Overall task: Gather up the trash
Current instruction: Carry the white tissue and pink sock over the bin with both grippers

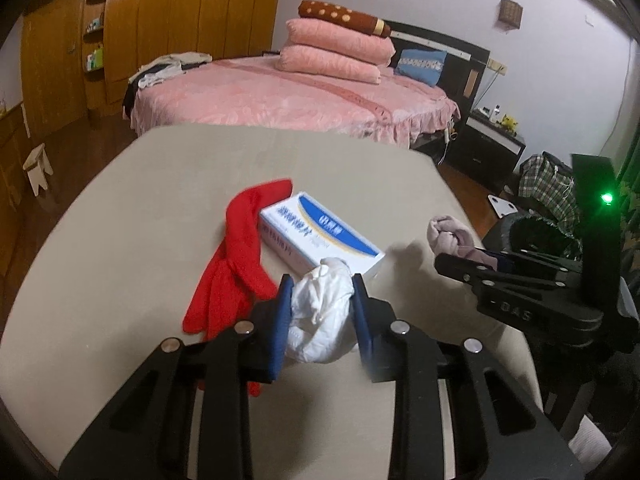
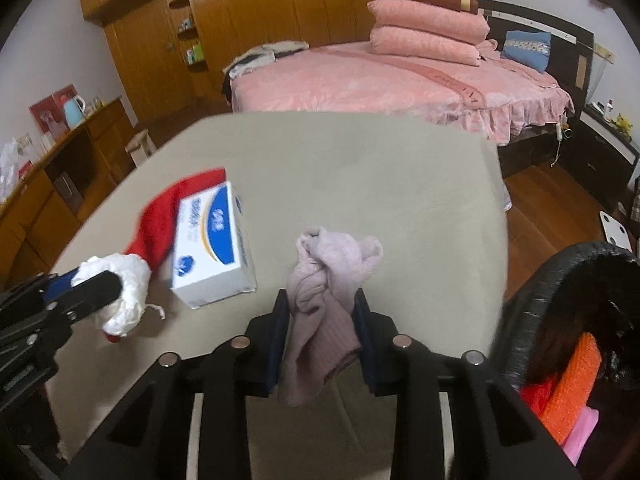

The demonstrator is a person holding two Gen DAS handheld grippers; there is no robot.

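Observation:
My left gripper (image 1: 320, 286) is shut on a crumpled white tissue wad (image 1: 320, 312), which bulges between the blue pads just above the beige table (image 1: 160, 216). The right wrist view shows the same tissue wad (image 2: 124, 284) at the left. My right gripper (image 2: 320, 300) is shut on a bunched pale pink cloth (image 2: 328, 280) that hangs down between its pads; the pink cloth (image 1: 448, 236) shows at the right in the left wrist view. A red glove (image 1: 232, 264) lies beside a white and blue box (image 1: 320, 236). A black bin (image 2: 576, 304) with orange and pink items stands at the right table edge.
Beyond the table stands a bed with a pink cover (image 1: 280, 92) and stacked pillows. Wooden wardrobes (image 2: 260, 20) line the far wall, and a low cabinet (image 2: 60, 168) with a kettle runs along the left. A plaid bag (image 1: 548, 180) sits on the floor near a nightstand.

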